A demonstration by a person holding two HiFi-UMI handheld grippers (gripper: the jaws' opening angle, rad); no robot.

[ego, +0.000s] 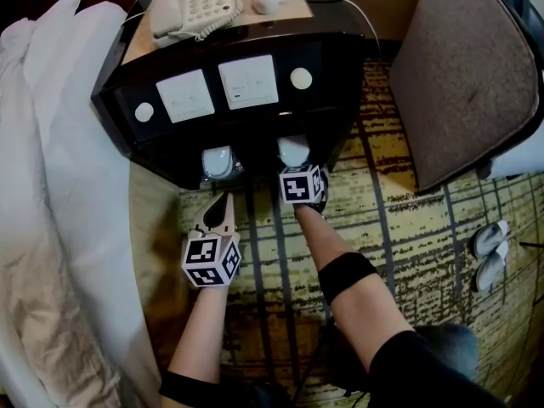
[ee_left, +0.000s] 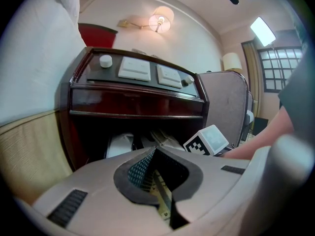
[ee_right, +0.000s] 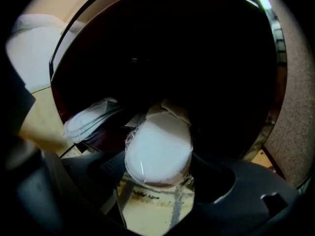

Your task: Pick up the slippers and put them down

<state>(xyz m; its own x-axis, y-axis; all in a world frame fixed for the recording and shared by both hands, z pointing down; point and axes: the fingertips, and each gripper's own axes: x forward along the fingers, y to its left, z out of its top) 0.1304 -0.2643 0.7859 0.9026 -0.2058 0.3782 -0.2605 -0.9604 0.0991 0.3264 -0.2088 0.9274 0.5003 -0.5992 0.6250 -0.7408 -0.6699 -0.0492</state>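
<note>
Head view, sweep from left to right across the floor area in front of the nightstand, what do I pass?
white bedding → left gripper → right gripper → white slippers lying at the far right

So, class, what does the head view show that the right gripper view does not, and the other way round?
Only the head view shows the telephone on top of the nightstand, the left gripper, and a pair of white slippers lying on the carpet. Only the right gripper view shows the right gripper with its jaws apart and a wrapped slipper pack between them. Both show that pack, a second wrapped pack beside it under the nightstand, and the white bedding.
</note>
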